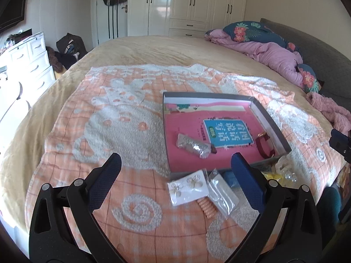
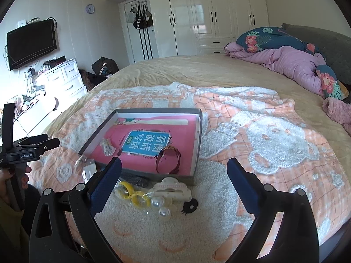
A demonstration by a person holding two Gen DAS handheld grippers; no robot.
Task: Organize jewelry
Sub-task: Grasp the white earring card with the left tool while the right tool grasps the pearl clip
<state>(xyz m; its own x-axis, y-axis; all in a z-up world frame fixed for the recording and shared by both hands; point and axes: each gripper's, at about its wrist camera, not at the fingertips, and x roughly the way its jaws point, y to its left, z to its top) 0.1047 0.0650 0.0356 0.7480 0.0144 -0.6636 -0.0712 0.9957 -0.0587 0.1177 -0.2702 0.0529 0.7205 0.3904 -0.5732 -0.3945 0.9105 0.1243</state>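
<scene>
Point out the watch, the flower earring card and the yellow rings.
watch (image 2: 167,159): right wrist view, on its red strap loop inside the box.
flower earring card (image 1: 187,187): left wrist view, middle of the white card.
yellow rings (image 2: 131,194): right wrist view, on one ring's band.

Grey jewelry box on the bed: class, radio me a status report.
Left gripper open, empty; right gripper open, empty. Shallow grey box holds red-strap watch and silvery packet. White earring card, yellow rings outside. Nothing blocking.
</scene>
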